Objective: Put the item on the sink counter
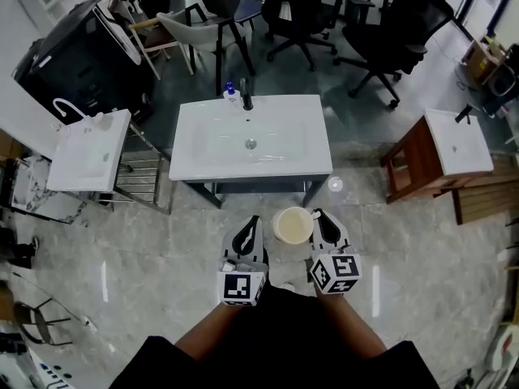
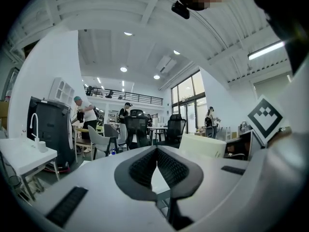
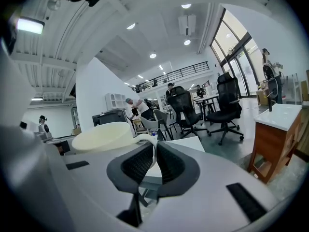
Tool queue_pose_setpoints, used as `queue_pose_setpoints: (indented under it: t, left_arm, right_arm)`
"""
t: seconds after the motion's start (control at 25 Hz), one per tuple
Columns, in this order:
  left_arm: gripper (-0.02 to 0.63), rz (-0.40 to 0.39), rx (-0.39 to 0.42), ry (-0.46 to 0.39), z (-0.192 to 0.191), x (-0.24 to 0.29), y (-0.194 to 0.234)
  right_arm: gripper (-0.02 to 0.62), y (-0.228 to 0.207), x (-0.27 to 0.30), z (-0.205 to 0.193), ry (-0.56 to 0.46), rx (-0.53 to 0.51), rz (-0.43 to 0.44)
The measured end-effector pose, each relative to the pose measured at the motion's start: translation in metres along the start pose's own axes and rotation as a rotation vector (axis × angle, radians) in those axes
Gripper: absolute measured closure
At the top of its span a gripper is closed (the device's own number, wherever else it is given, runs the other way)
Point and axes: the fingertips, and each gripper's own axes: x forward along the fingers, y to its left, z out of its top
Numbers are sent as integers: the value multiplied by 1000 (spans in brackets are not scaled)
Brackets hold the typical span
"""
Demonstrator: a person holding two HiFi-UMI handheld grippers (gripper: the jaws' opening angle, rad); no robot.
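A cream cup (image 1: 292, 224) hangs in the air just in front of the white sink counter (image 1: 195, 148). My right gripper (image 1: 319, 217) is shut on the cup's handle. In the right gripper view the thin handle (image 3: 148, 140) is pinched between the pads and the cup's bowl (image 3: 104, 135) sticks out to the left. My left gripper (image 1: 253, 220) is level with it, left of the cup, shut with nothing in it. In the left gripper view its jaws (image 2: 157, 151) meet at the tips and the cup (image 2: 203, 146) shows at the right.
The counter carries a black faucet (image 1: 246, 100) and a blue-capped bottle (image 1: 230, 92) at its back edge. A smaller sink (image 1: 85, 148) stands to the left and a wooden stand with a basin (image 1: 454, 140) to the right. Office chairs (image 1: 381, 39) stand behind.
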Motion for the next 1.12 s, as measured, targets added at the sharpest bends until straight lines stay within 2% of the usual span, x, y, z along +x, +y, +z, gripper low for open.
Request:
queue_pose_setpoints:
  t: [0.16, 0.32, 0.52, 0.8, 1.12]
  left_arm:
    - [592, -14, 2, 5, 1, 51, 37]
    - [594, -18, -35, 8, 8, 98, 79]
    - [592, -39, -39, -2, 21, 146, 128]
    - [594, -100, -84, -28, 24, 191, 181]
    - [592, -201, -67, -15, 15, 226, 212]
  right_arm:
    - [549, -2, 60, 19, 8, -26, -5]
    - [548, -2, 119, 36, 34, -73, -17]
    - [548, 3, 189, 54, 53, -69, -18]
    - [549, 15, 263, 71, 60, -57, -33]
    - [548, 0, 314, 80, 53, -65, -120]
